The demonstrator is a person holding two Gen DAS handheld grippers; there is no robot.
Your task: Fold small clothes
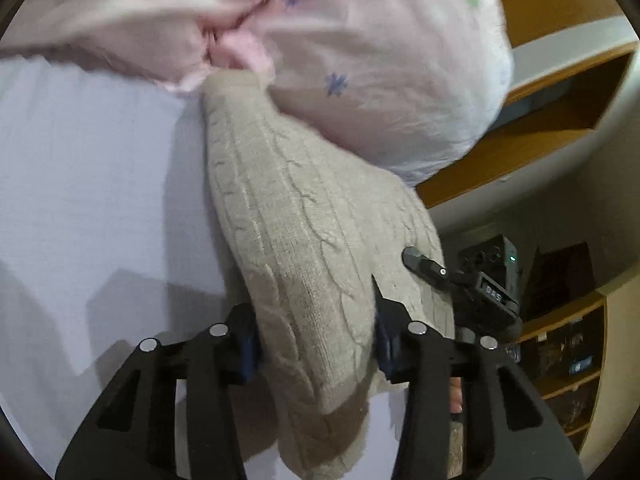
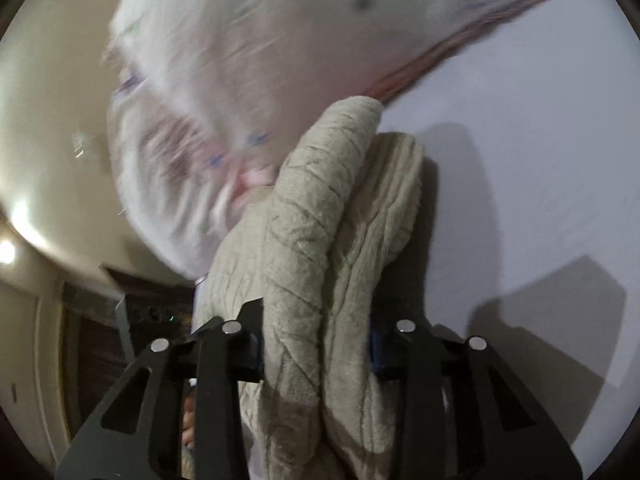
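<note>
Both tongs, left tongs (image 1: 316,344) and right tongs (image 2: 316,348), pinch the beige cable-knit garment (image 1: 304,216), lifted above the white bed sheet (image 1: 88,168) beside the pink pillow (image 1: 360,40), seemingly so it hangs doubled for folding.

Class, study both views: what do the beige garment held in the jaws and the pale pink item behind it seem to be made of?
Beige garment: a thick cable-knit, probably wool or acrylic, matte and slightly fuzzy; raised twisted ribs show. Pink item: thin smooth woven cloth, likely cotton, printed with small flowers; it is blurred, so this is less sure.
</note>
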